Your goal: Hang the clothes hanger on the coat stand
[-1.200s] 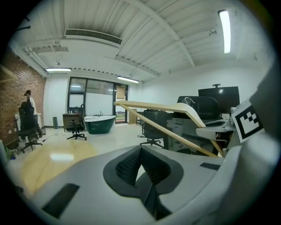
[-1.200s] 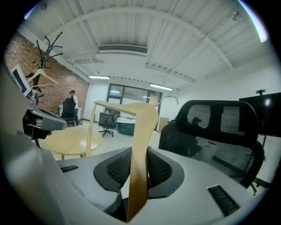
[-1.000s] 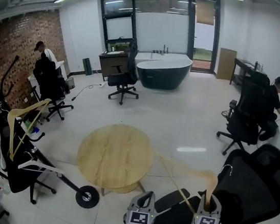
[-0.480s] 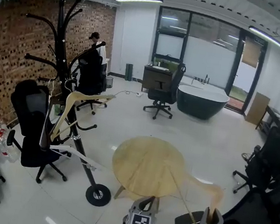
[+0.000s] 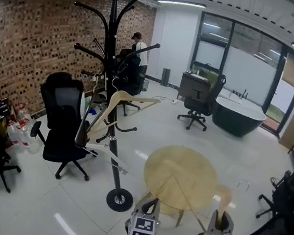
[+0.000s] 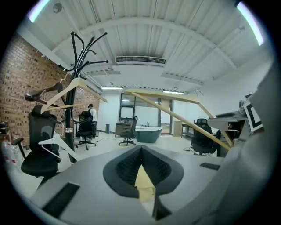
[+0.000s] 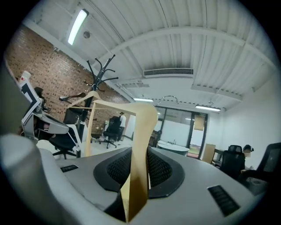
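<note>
I carry a pale wooden clothes hanger [image 5: 222, 194] low in front of me, blurred in the head view, its metal hook [image 5: 243, 184] at the right. My right gripper [image 5: 222, 217] is shut on one arm of the hanger [image 7: 141, 140]. My left gripper [image 5: 150, 206] is shut on another part of it, seen as a pale wedge [image 6: 144, 182] between the pads. The black coat stand [image 5: 110, 55] with several curved arms rises left of centre, well ahead of both grippers. On it hang another wooden hanger [image 5: 117, 103] and a white hanger [image 5: 106, 157].
A round wooden table [image 5: 181, 177] stands just beyond the grippers, right of the stand's round base [image 5: 120, 199]. Black office chairs [image 5: 63, 124] stand left of the stand by the brick wall. A person [image 5: 140, 51] stands at the back; a dark bathtub [image 5: 239, 117] sits far right.
The view has swung left: the coat stand has moved from the left edge toward the middle and looks nearer. Both grippers have travelled along with the hanger still held.
</note>
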### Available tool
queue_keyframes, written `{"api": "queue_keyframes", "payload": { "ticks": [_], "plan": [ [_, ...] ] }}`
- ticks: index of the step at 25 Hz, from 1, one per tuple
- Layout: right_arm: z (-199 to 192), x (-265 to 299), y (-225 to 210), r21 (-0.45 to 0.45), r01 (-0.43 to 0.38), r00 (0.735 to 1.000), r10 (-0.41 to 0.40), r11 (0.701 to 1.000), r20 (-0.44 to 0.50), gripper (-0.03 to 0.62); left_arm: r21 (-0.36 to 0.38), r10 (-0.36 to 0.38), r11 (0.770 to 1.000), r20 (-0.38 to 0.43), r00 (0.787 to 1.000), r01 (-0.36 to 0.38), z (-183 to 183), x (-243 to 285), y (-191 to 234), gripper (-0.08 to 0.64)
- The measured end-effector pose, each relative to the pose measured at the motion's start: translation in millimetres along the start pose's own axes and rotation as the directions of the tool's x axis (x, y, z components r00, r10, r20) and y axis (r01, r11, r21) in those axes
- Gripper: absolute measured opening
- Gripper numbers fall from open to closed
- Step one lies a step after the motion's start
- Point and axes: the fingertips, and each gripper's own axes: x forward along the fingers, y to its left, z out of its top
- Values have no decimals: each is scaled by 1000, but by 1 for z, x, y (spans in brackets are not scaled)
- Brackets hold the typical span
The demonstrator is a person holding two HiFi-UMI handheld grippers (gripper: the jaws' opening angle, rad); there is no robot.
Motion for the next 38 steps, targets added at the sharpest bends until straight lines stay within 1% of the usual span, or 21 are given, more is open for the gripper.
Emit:
{"api": "queue_keyframes", "payload": {
  "ticks": [4, 8, 10, 14, 17, 18, 20, 23, 26, 29, 32, 35, 38],
  "plan": [
    [15, 25, 16, 13, -90, 995, 89, 996, 45, 75, 2, 95, 995, -3, 995, -95, 7, -10, 20, 17],
    [28, 41, 35, 6, -198, 976, 196, 980, 89, 75, -22, 197, 980, -4, 980, -197, 14, -23, 37, 17],
    [33, 47, 54, -15, -234, 967, 234, 972, 102, 75, -27, 229, 973, -5, 974, -229, 11, -30, 51, 17],
    [54, 46, 113, -40, -305, 943, 307, 952, 125, 75, -30, 278, 960, 8, 960, -278, 11, -64, 91, 17],
    [72, 40, 141, -46, -347, 927, 350, 937, 138, 75, -36, 304, 952, 17, 953, -303, 13, -87, 109, 17],
    [82, 35, 160, -53, -353, 923, 357, 934, 143, 75, -41, 306, 952, 20, 952, -305, 15, -100, 124, 17],
    [112, 21, 217, -73, -358, 917, 365, 931, 158, 75, -45, 301, 953, 31, 953, -299, 18, -136, 170, 17],
    [157, -3, 313, -95, -364, 912, 376, 926, 166, 75, -45, 290, 956, 45, 956, -288, 24, -197, 251, 17],
    [201, -29, 417, -131, -365, 908, 384, 922, 170, 75, -23, 283, 959, 73, 956, -282, 29, -264, 339, 17],
    [237, -52, 515, -141, -364, 903, 386, 921, 191, 75, -21, 275, 961, 91, 957, -274, 25, -326, 421, 17],
    [264, -67, 574, -162, -371, 895, 398, 915, 201, 75, -25, 283, 959, 92, 955, -281, 24, -367, 470, 17],
    [288, -75, 612, -192, -397, 878, 433, 897, 206, 75, -40, 305, 952, 93, 948, -302, 25, -393, 501, 17],
    [308, -73, 644, -215, -419, 855, 463, 882, 234, 75, -53, 318, 948, 110, 942, -314, 27, -403, 524, 17]
  ]
}}
